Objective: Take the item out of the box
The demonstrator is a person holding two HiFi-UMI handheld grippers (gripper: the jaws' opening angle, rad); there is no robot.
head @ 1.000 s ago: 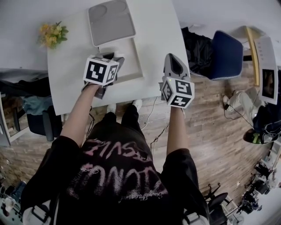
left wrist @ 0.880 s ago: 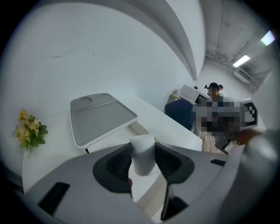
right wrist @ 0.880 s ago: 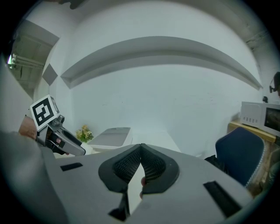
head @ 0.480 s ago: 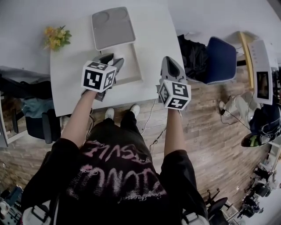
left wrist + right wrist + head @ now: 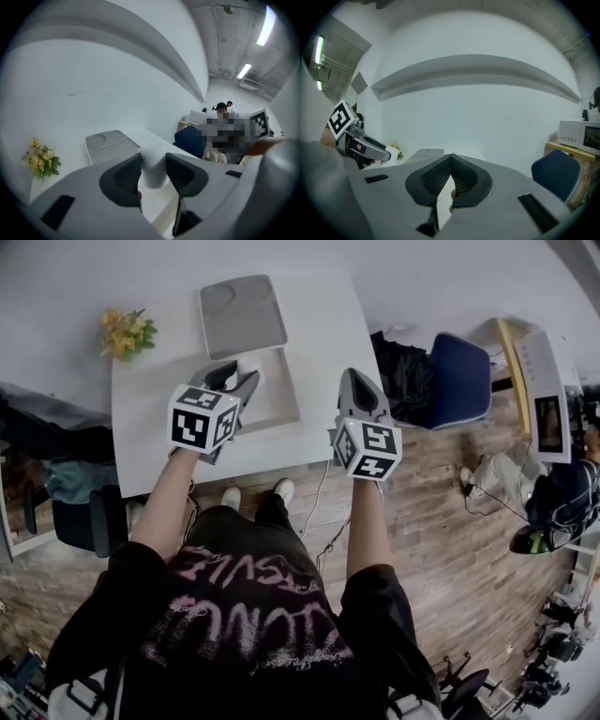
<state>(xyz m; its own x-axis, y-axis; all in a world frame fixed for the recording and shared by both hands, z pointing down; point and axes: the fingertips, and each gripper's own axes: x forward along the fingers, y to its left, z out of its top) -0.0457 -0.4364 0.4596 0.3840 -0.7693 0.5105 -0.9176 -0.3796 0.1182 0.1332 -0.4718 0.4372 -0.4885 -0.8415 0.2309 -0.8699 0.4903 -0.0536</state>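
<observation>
An open box lies on the white table (image 5: 159, 418), its white base (image 5: 279, 401) toward me and its grey lid (image 5: 242, 315) folded back. My left gripper (image 5: 241, 379) hovers over the base's left side, shut on a small white item (image 5: 247, 366). In the left gripper view the item (image 5: 153, 169) sits pinched between the two dark pads (image 5: 125, 176). My right gripper (image 5: 356, 382) hangs at the table's right edge, shut with nothing in it; its pads (image 5: 440, 176) meet at the tips. The right gripper view also catches the left gripper (image 5: 365, 146) at the far left.
A bunch of yellow flowers (image 5: 127, 332) lies at the table's far left corner. To the right of the table stand a blue chair (image 5: 461, 381) and a black bag (image 5: 405, 371). A white wall rises behind the table. People sit in the far background.
The left gripper has tipped up slightly above the box base, and the white item now shows at its tips. The right gripper has kept its place, shut.
</observation>
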